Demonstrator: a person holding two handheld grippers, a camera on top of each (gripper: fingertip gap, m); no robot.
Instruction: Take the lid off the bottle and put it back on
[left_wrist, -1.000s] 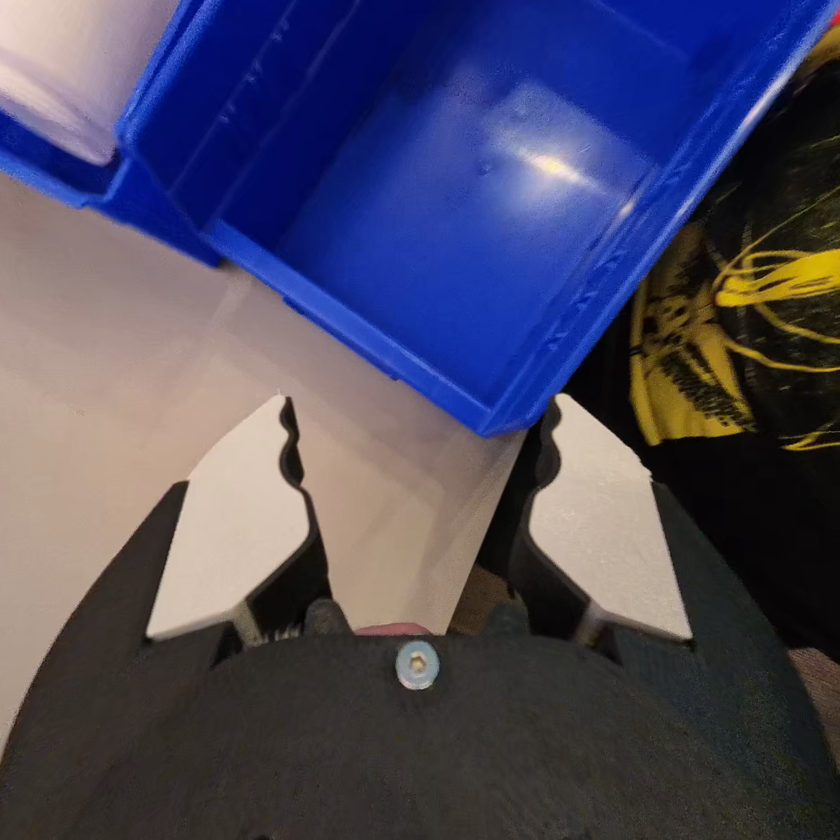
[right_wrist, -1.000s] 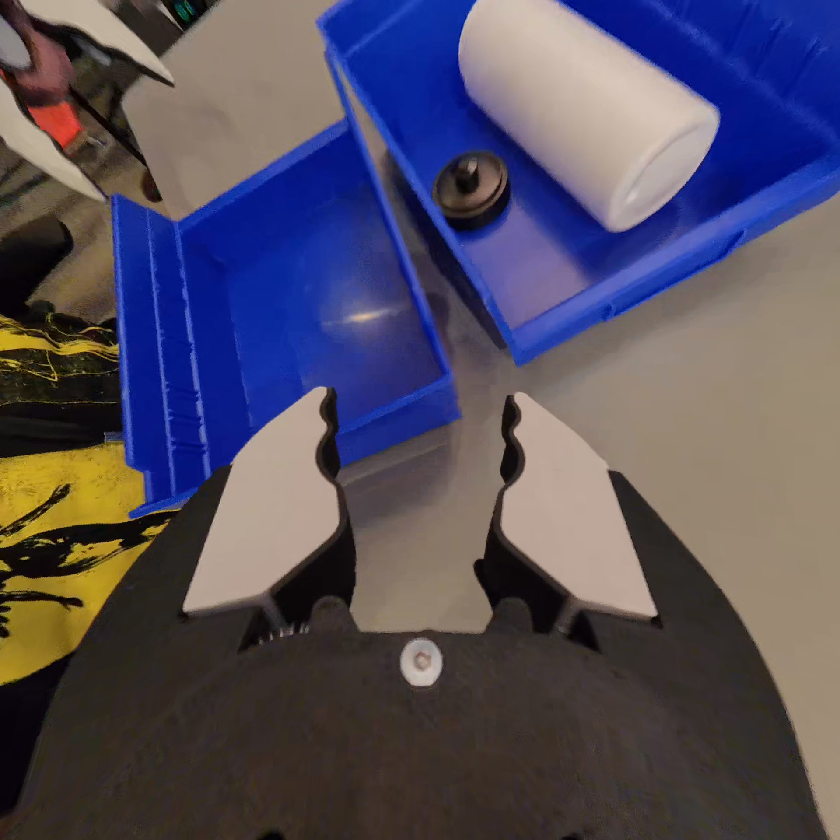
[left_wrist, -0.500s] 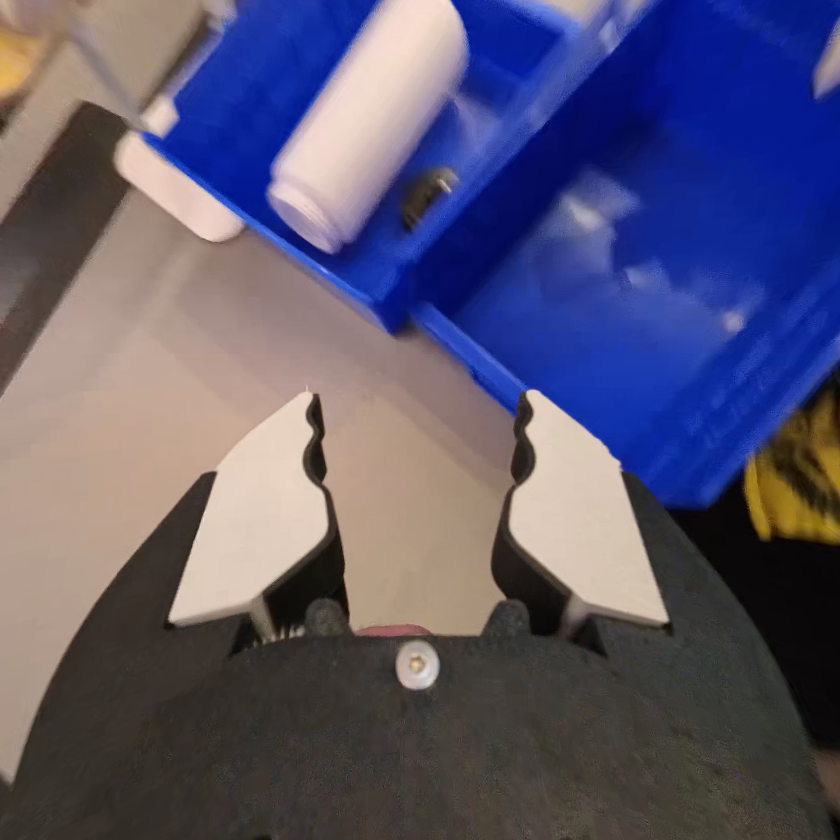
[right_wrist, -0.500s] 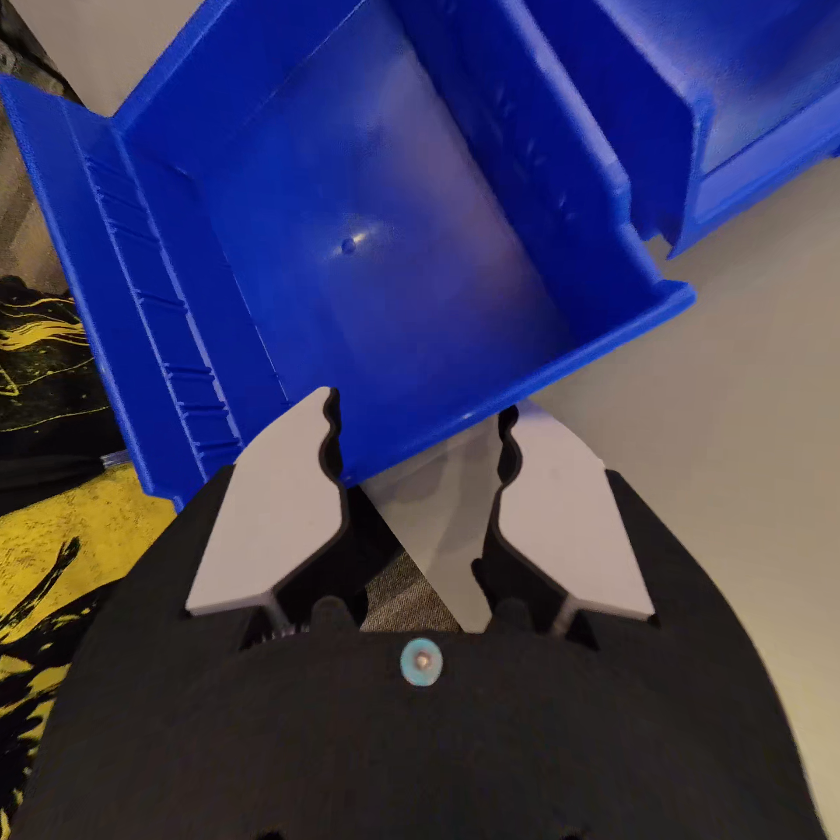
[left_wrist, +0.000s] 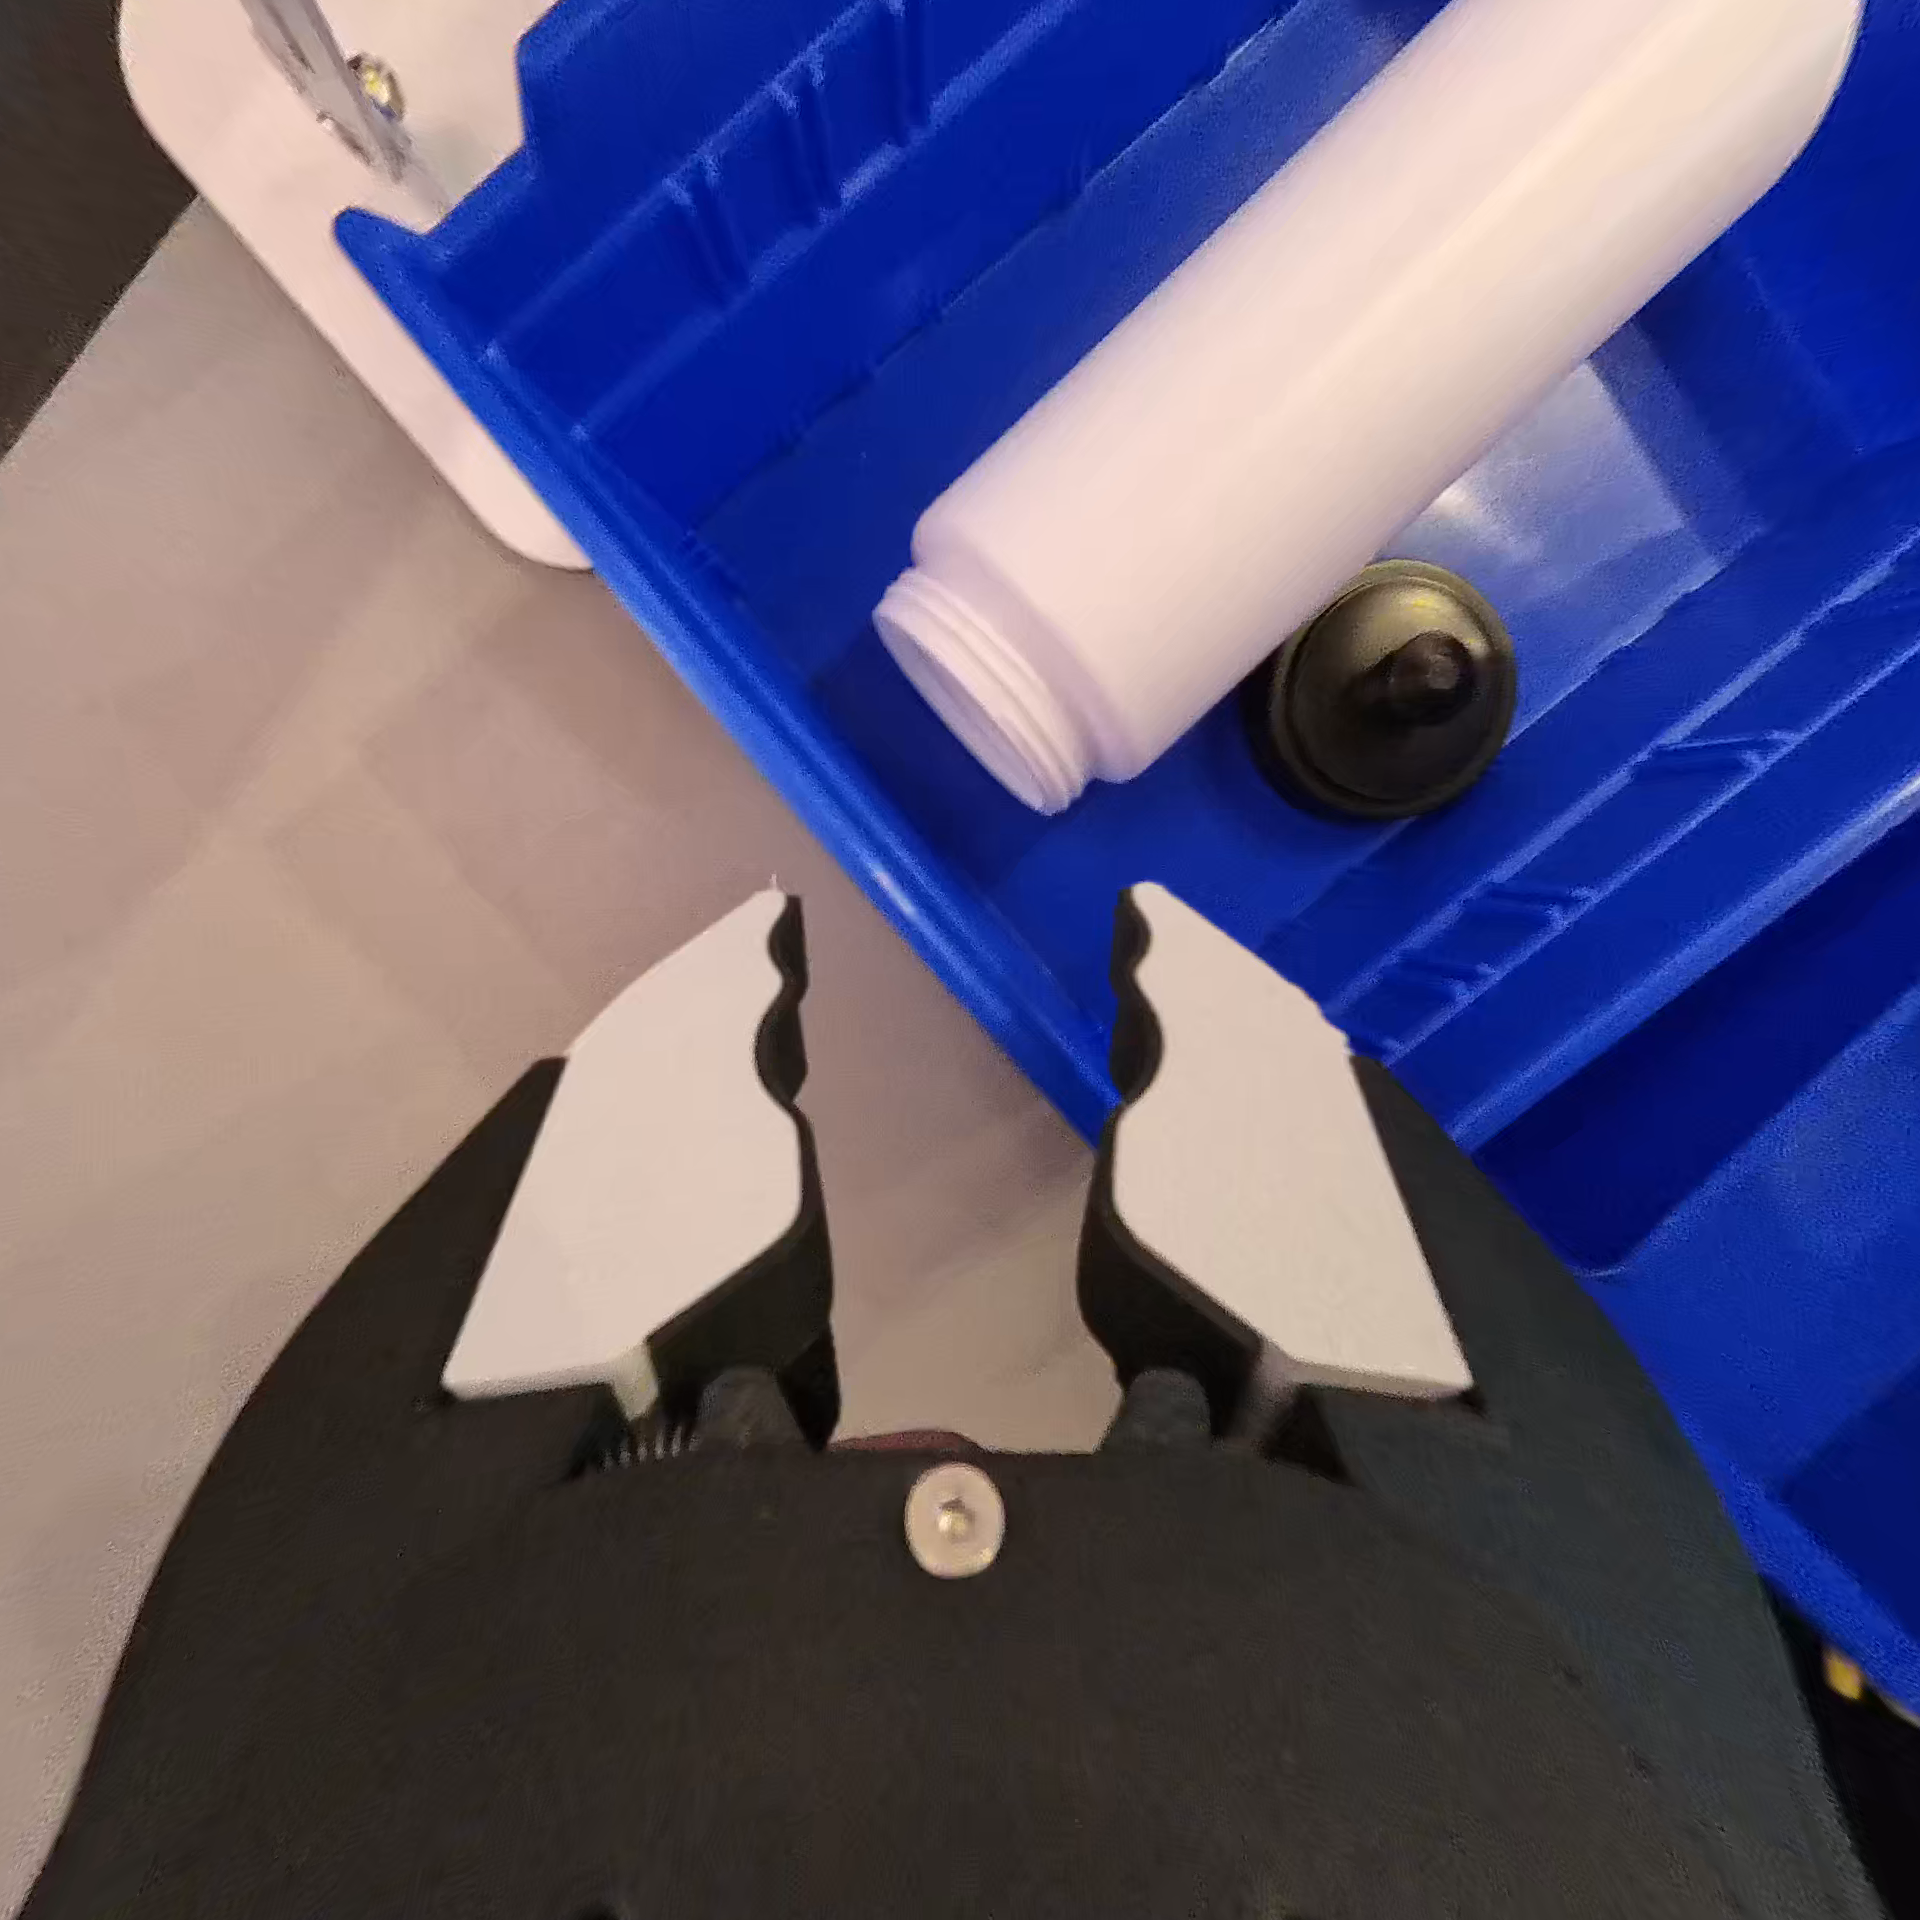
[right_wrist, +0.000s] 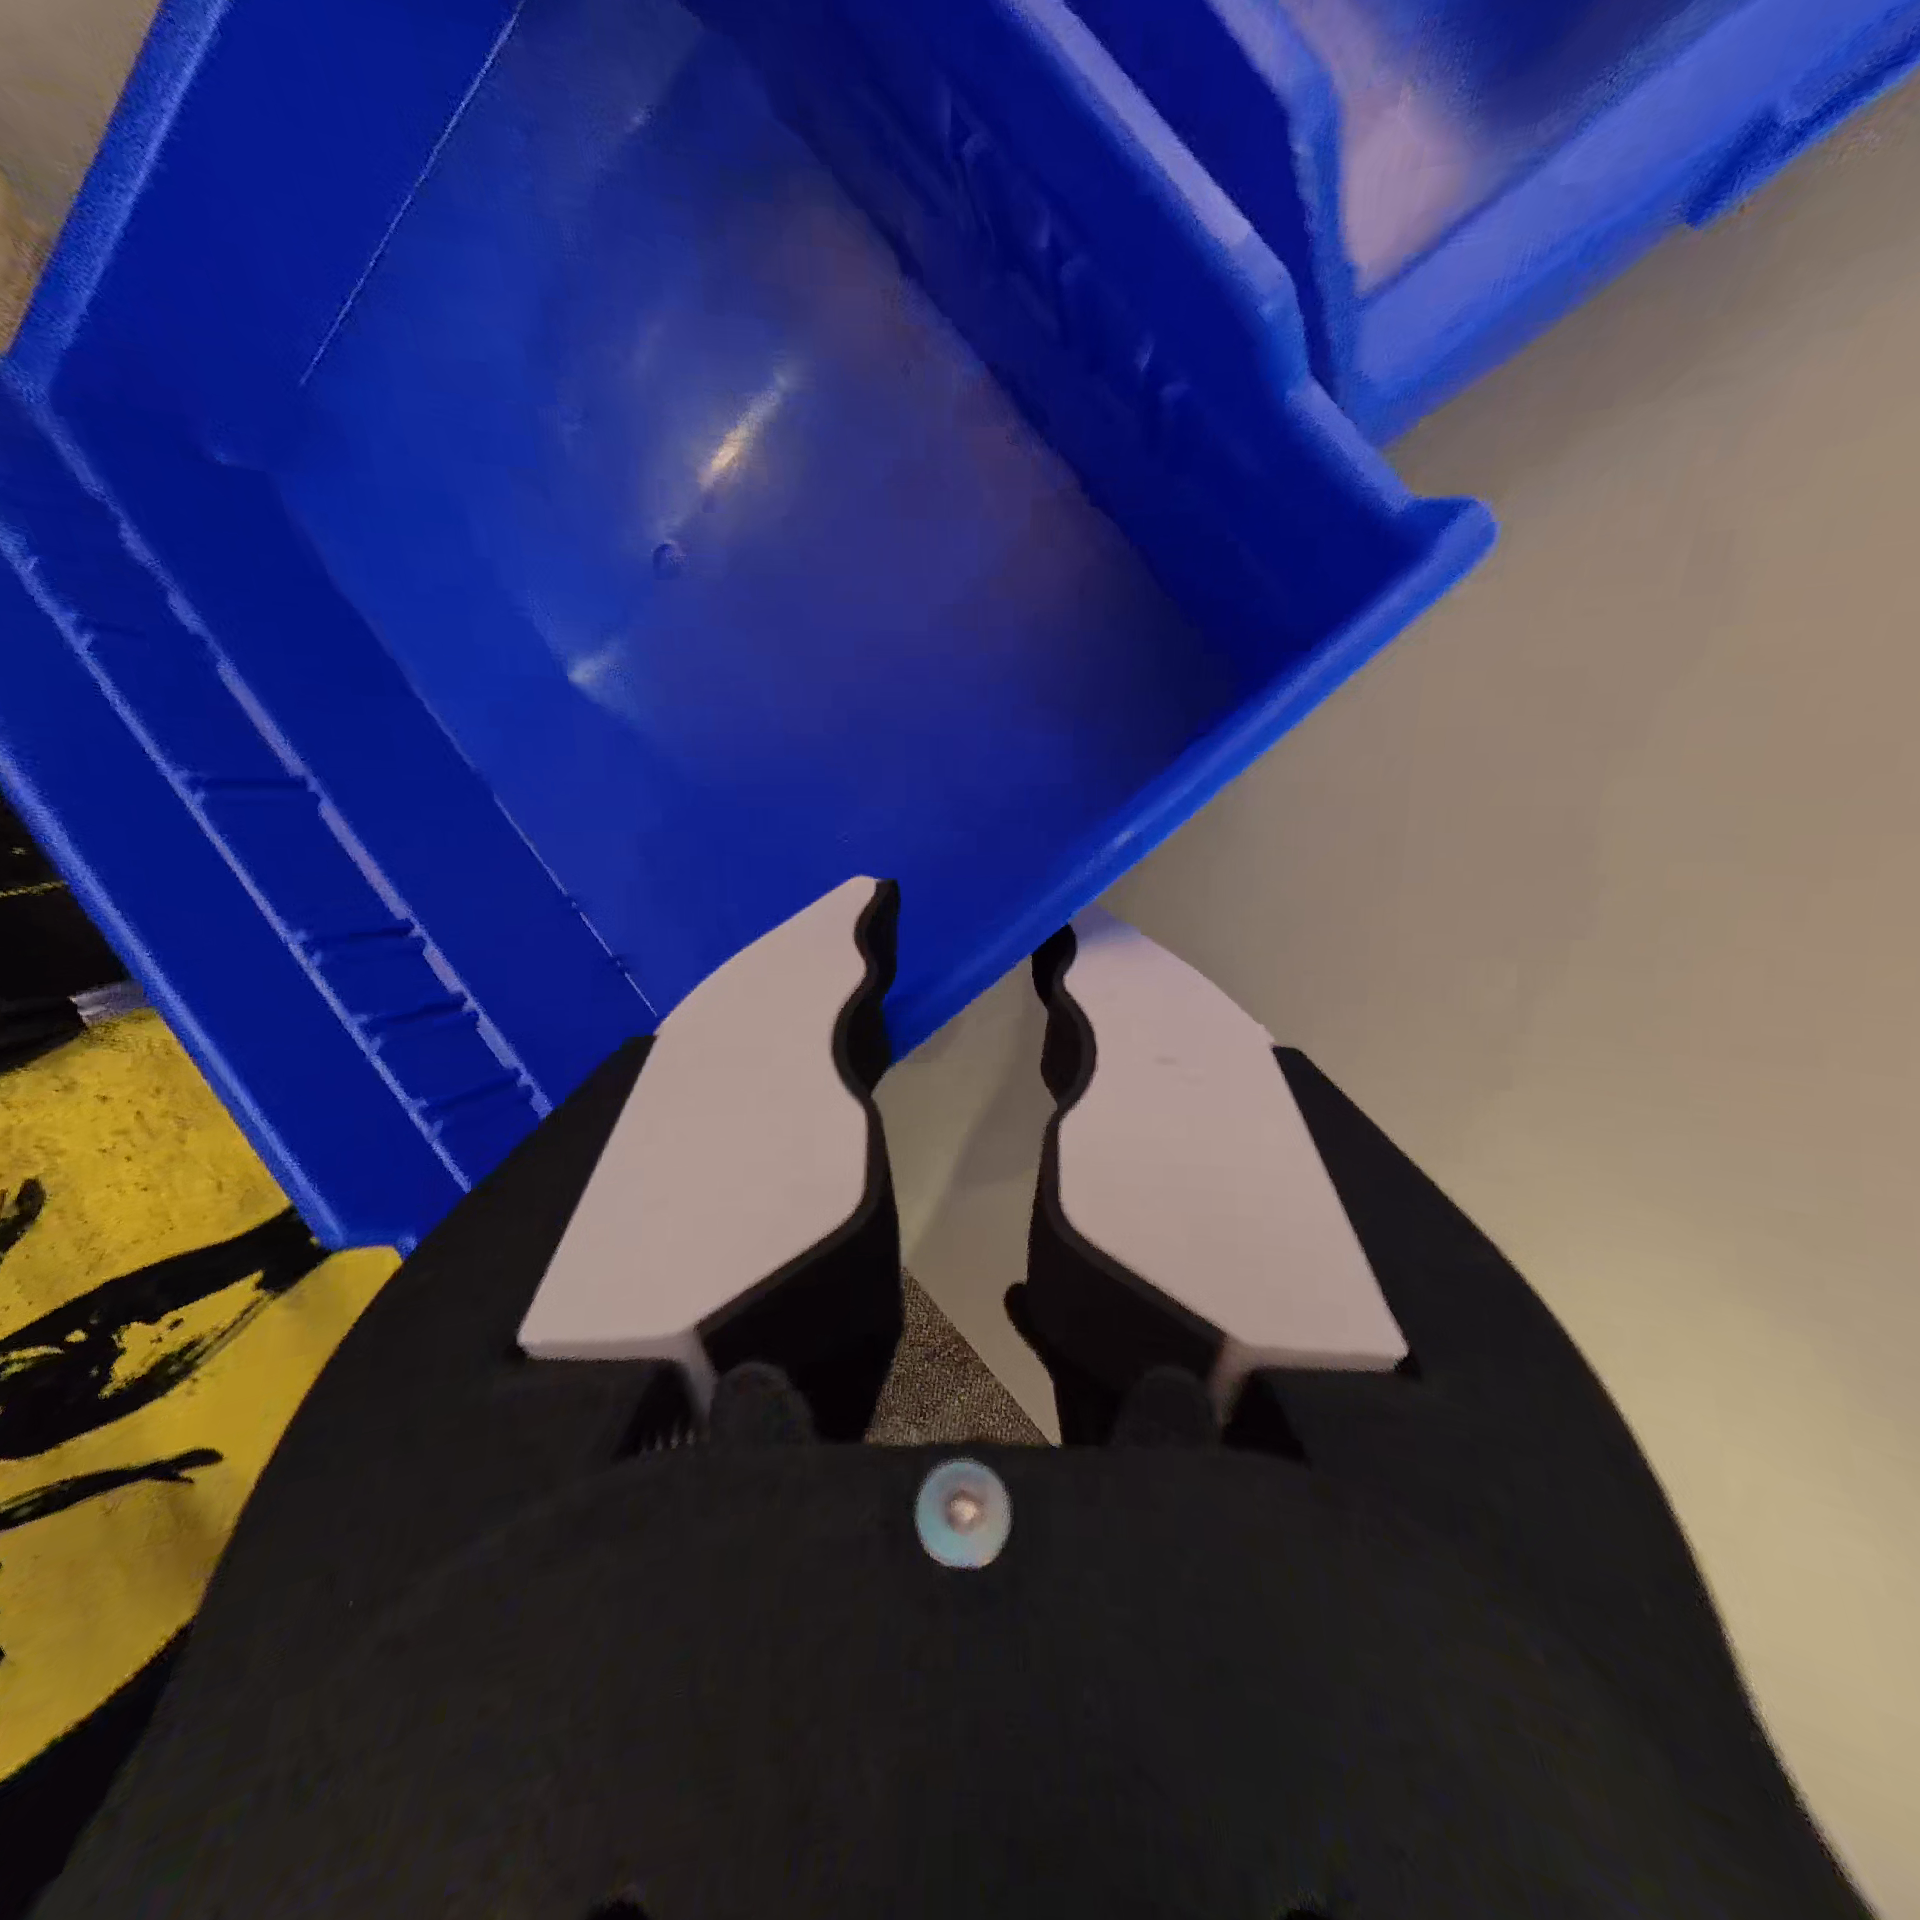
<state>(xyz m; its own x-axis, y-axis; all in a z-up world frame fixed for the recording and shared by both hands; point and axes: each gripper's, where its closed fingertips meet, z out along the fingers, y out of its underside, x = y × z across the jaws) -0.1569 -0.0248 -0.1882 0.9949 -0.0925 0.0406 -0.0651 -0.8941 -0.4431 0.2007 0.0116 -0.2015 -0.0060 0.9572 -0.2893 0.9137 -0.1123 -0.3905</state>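
A white bottle (left_wrist: 1299, 395) lies on its side in a blue bin (left_wrist: 727, 644), with its open threaded neck toward me. Its black lid (left_wrist: 1382, 691) lies off the bottle, on the bin floor beside the neck. My left gripper (left_wrist: 956, 914) is open and empty, just outside this bin's near wall. In the right wrist view an empty blue bin (right_wrist: 1247, 727) fills the picture. My right gripper (right_wrist: 966, 925) straddles its front wall, one finger inside and one outside. Its jaws are narrowed onto the rim. The bottle and lid do not show in that view.
The two bins stand side by side on a beige table (left_wrist: 260, 831); the second one shows in the left wrist view (left_wrist: 1662, 1195) and the bottle's bin in the right wrist view (right_wrist: 1558, 208). A white flat object (left_wrist: 343, 260) lies behind the bottle's bin. A yellow-and-black cloth (right_wrist: 135, 1299) is beyond the table edge.
The left gripper swung from the empty bin to the bottle's bin and came closer, still open. The right gripper moved down onto the empty bin's front wall and its jaws narrowed.
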